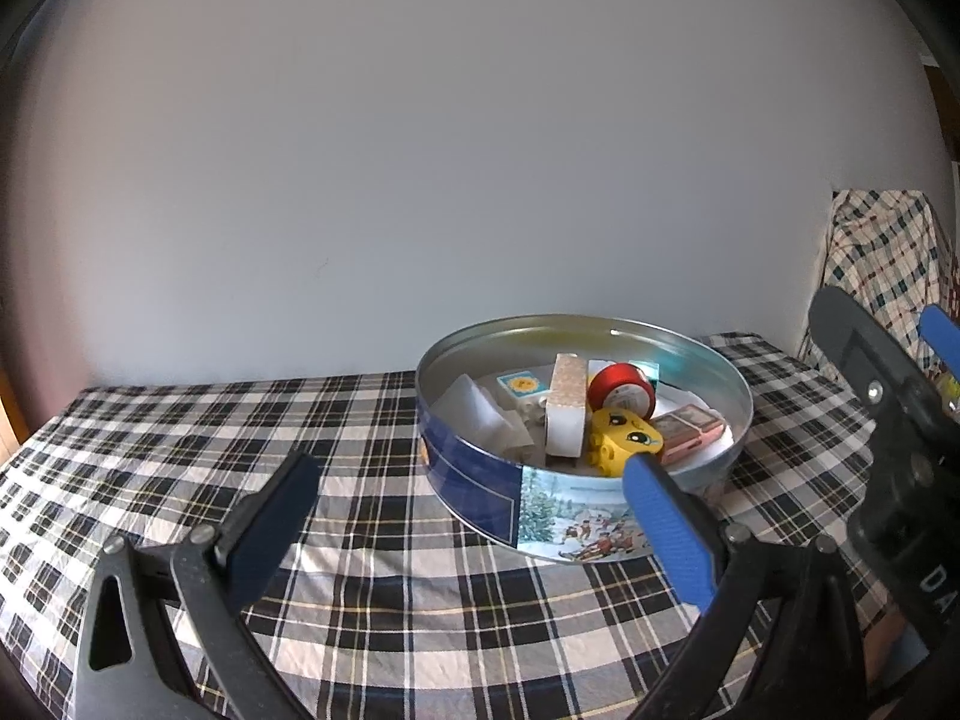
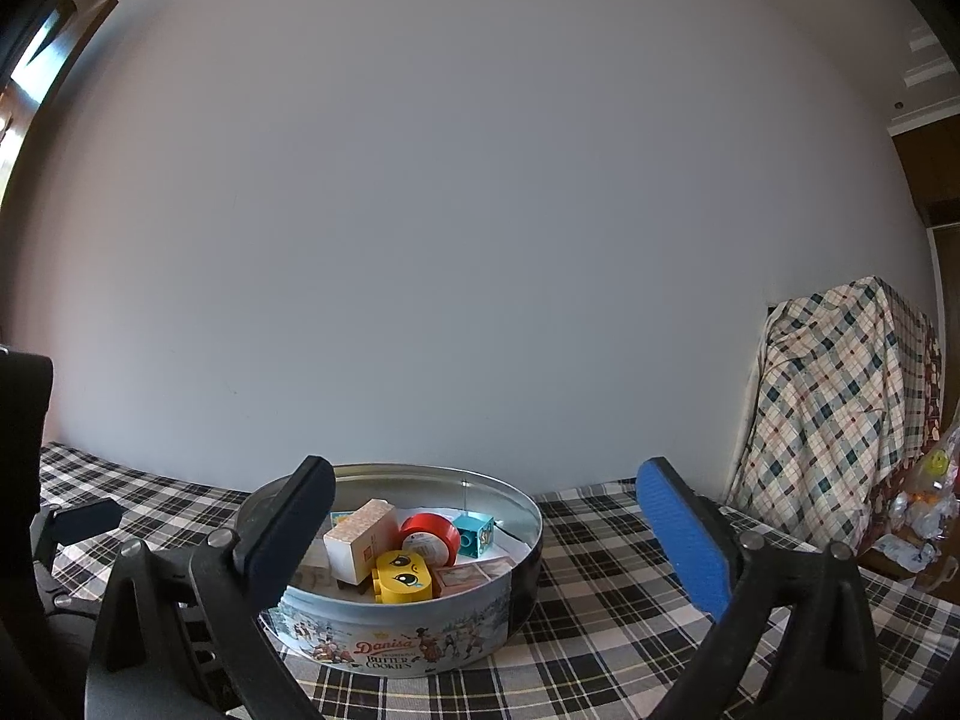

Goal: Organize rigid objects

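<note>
A round Danisa cookie tin stands on the plaid tablecloth. It holds a yellow face block, a red tape roll, a white box, a teal cube, a pink box and papers. My left gripper is open and empty, just before the tin. My right gripper is open and empty, above the tin's near side; it also shows in the left wrist view.
A plain white wall rises behind the table. A piece of furniture draped in checked cloth stands at the right. A clear bag of small items lies at the far right. The left gripper's body is at the left edge.
</note>
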A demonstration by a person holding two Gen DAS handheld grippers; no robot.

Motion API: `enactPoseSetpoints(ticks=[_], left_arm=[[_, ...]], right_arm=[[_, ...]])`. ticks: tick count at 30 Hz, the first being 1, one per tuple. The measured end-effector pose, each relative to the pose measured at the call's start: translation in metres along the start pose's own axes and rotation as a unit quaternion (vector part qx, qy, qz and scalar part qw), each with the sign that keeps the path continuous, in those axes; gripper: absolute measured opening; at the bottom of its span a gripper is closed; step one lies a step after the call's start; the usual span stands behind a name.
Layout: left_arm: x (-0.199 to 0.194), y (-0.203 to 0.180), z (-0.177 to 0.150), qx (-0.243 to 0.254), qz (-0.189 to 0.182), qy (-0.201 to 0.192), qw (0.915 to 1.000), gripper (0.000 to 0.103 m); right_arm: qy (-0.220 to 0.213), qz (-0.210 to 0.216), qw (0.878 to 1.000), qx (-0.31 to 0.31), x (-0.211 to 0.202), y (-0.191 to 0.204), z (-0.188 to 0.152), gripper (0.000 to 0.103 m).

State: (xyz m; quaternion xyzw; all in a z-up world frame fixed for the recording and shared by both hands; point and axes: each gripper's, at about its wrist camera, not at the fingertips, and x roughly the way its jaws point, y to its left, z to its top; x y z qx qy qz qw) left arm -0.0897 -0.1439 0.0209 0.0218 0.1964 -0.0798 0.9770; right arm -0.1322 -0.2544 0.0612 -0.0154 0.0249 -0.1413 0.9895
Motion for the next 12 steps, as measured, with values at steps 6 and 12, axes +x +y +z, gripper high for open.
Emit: enactPoseSetpoints(ticks=[6,12], left_arm=[[0.0039,0.0072,-0.0011,-0.034,-0.048,0.014,0.9981,0.103],[0.0043,0.0032,-0.0019,-0.03,-0.037,0.016,0.9987,0.103]], right_arm=[[0.003,-0.001,1.0,0.001,-0.0001,-0.0005,-0.0001,0.102],[0.009,-0.009,1.0,0.006,0.0034,0.0002,-0.0002,0.102]])
